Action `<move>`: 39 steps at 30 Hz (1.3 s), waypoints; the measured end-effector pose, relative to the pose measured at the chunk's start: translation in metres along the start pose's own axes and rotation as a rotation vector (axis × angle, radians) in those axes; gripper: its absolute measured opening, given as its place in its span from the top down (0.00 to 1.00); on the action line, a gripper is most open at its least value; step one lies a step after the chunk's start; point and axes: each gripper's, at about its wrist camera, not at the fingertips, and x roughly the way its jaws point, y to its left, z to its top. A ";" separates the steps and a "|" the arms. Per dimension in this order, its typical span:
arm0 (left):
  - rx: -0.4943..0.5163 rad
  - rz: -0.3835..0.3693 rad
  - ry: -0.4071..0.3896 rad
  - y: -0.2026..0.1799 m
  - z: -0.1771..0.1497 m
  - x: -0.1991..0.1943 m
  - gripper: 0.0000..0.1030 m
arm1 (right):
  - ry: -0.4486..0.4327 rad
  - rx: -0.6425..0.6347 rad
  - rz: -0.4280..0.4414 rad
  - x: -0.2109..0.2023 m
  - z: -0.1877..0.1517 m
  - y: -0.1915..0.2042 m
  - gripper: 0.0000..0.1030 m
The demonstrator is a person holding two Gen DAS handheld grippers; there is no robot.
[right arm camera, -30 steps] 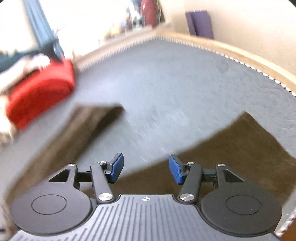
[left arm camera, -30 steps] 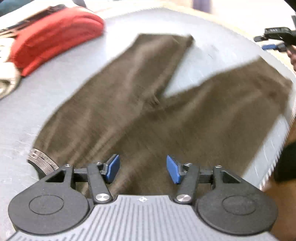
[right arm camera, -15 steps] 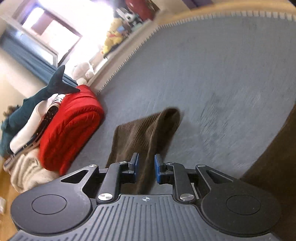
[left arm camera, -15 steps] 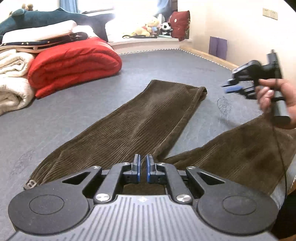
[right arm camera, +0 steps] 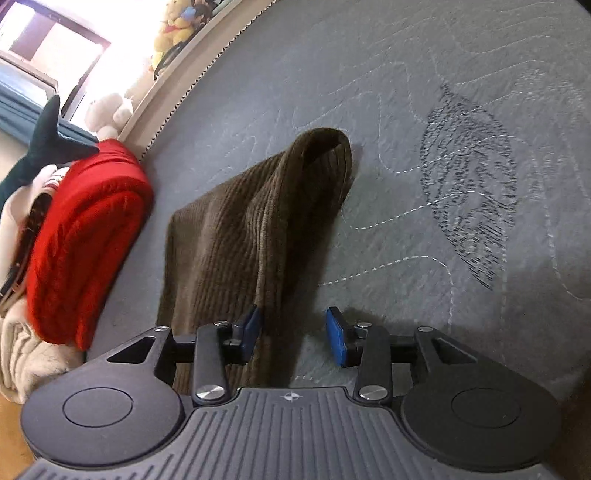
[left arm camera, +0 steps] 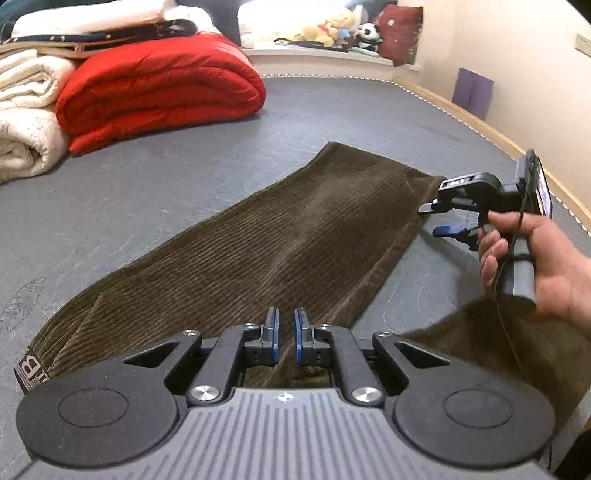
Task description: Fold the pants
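Observation:
Brown corduroy pants (left arm camera: pixel 280 236) lie flat on the grey quilted mattress (left arm camera: pixel 147 192), one leg running away to the upper right, the other leg (left arm camera: pixel 480 350) at the lower right. My left gripper (left arm camera: pixel 287 330) is shut low over the pants near the crotch; I see no cloth pinched between its pads. A hand holds my right gripper (left arm camera: pixel 430 219) at the far leg's hem. In the right wrist view that leg (right arm camera: pixel 240 240) runs up from my right gripper (right arm camera: pixel 293 332), whose jaws are opening, with the leg's edge between them beside the left pad, not pressed.
A folded red quilt (left arm camera: pixel 159 88) and cream blankets (left arm camera: pixel 26 122) are stacked at the mattress's far left. Plush toys (left arm camera: pixel 321 29) sit on a ledge behind. The mattress's piped edge (left arm camera: pixel 498 136) runs along the right, close to a wall.
My left jaws went from wide open to shut over the pants. The right gripper swung down to the far leg's hem, narrowed, then widened again.

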 end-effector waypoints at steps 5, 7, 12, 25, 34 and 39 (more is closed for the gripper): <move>-0.075 -0.018 0.002 0.018 0.018 0.008 0.90 | -0.050 -0.112 0.053 -0.001 -0.006 0.021 0.94; -0.105 -0.021 -0.003 0.027 0.025 0.008 0.89 | -0.102 -0.175 0.075 -0.013 -0.012 0.037 0.94; -0.204 -0.032 -0.046 0.058 0.045 -0.002 0.84 | -0.096 -0.420 0.194 -0.072 -0.044 0.108 1.00; -0.302 0.058 -0.015 0.109 0.050 -0.001 0.74 | 0.054 -0.600 0.098 -0.103 -0.143 0.122 0.73; -0.284 0.002 -0.005 0.089 0.062 0.020 0.63 | 0.048 -0.144 -0.016 -0.051 -0.053 0.065 0.52; -0.288 -0.031 0.011 0.078 0.068 0.032 0.62 | 0.010 -0.152 -0.111 -0.043 -0.043 0.068 0.52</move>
